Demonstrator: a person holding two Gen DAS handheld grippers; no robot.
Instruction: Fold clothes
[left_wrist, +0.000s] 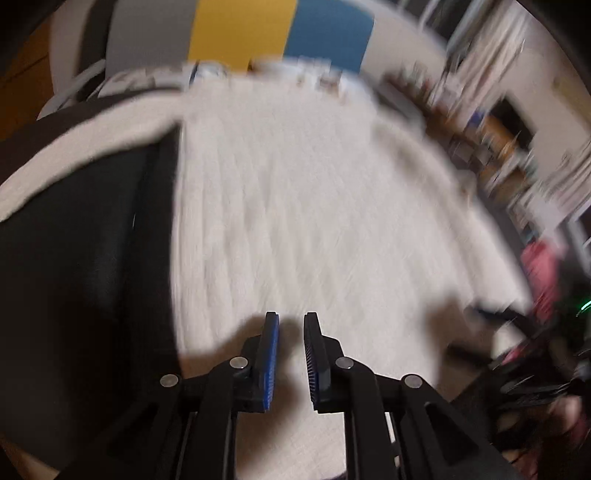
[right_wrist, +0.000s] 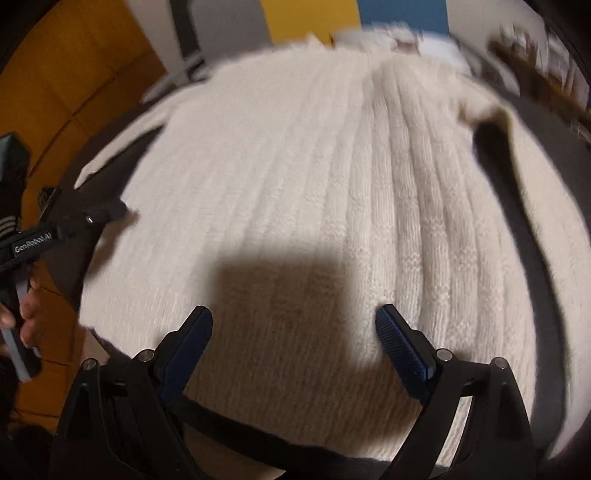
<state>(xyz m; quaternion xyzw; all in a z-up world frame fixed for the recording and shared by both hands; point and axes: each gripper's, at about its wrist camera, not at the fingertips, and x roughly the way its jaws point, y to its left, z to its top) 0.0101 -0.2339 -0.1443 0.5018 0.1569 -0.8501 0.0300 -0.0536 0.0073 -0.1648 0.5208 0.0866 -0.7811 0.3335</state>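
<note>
The sweater (right_wrist: 295, 184) lay spread flat, nothing yet gripped. Left gripper (left_wrist: 291, 325) jaws were narrowed but empty, right gripper (right_wrist: 293, 321) jaws spread wide; an edge probably needed seizing next.

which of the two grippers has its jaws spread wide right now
The right gripper: its jaws stand far apart over the cream knitted sweater. The left gripper shows only a narrow gap between its blue pads, with nothing in it.

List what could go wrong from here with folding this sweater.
1. The left gripper stands nearly closed with nothing between its pads; it may push the white sweater instead of pinching it.
2. The right gripper gapes over thick ribbed knit and could grab several layers.
3. Both views are blurred, so aim may suffer.
</note>
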